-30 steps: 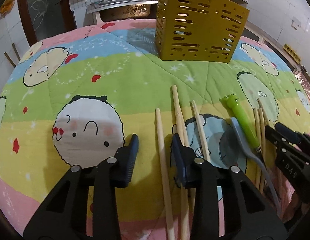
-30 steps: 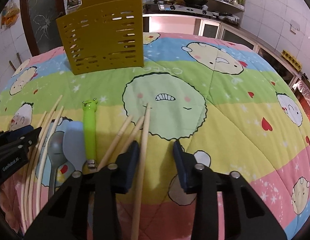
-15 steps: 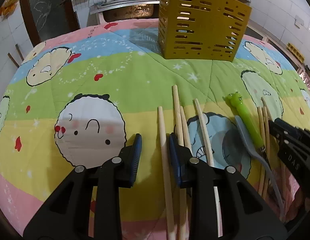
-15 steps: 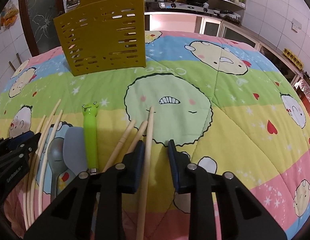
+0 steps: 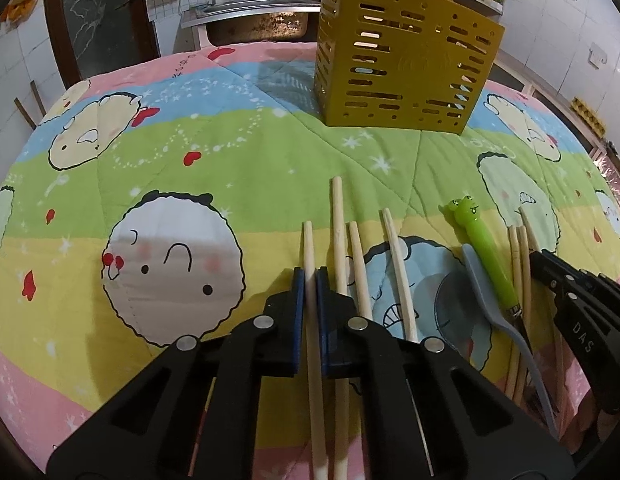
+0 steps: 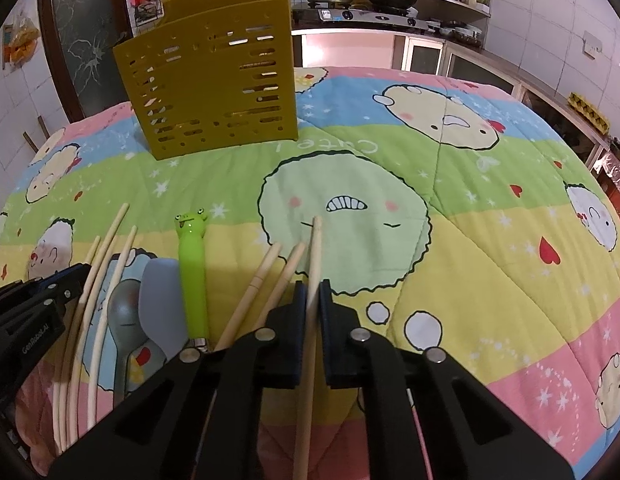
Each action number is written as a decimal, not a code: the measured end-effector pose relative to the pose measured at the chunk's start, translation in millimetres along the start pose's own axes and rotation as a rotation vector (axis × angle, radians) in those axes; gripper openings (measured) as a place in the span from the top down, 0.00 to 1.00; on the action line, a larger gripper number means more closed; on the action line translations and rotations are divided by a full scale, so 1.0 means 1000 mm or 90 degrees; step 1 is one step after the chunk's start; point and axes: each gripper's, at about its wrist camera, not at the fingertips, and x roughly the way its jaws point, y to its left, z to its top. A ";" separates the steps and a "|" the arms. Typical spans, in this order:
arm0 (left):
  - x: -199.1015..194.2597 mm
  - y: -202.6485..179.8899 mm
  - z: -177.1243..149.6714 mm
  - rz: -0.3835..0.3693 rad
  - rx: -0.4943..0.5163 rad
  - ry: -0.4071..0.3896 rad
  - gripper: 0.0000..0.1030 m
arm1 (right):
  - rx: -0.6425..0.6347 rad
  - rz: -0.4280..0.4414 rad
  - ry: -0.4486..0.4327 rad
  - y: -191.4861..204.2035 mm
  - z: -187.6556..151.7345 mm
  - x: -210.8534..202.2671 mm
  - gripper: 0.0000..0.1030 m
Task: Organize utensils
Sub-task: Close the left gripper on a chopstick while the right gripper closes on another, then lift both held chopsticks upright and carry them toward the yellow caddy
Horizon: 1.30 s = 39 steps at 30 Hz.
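A yellow slotted utensil holder (image 5: 401,68) stands upright at the far side of the cartoon quilt (image 5: 230,152); it also shows in the right wrist view (image 6: 214,92). My left gripper (image 5: 310,280) is shut on the leftmost wooden chopstick (image 5: 308,248), with three more chopsticks (image 5: 359,264) just right of it. My right gripper (image 6: 313,292) is shut on a wooden chopstick (image 6: 314,248); two more chopsticks (image 6: 270,276) lie to its left. A green frog-handled utensil (image 6: 192,264), a grey spoon (image 6: 126,320) and a blue-grey spatula (image 6: 160,296) lie between the two groups.
The right gripper's black body (image 5: 581,312) shows at the right edge of the left wrist view, the left gripper's body (image 6: 26,320) at the left edge of the right wrist view. A sink (image 5: 254,20) and a stove with pots (image 6: 349,4) stand beyond the table.
Both grippers have closed from open, each onto a chopstick lying on the quilt. The left gripper shifted slightly left onto the leftmost chopstick.
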 end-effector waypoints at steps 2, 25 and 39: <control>-0.001 0.001 0.000 -0.006 -0.003 -0.001 0.96 | 0.002 0.002 -0.003 -0.001 0.000 0.000 0.94; -0.111 0.017 -0.005 -0.013 -0.024 -0.209 0.96 | 0.032 0.053 -0.191 -0.018 0.010 -0.084 0.94; -0.146 0.032 -0.034 -0.004 -0.033 -0.264 0.96 | 0.011 0.038 -0.266 -0.021 -0.006 -0.129 0.94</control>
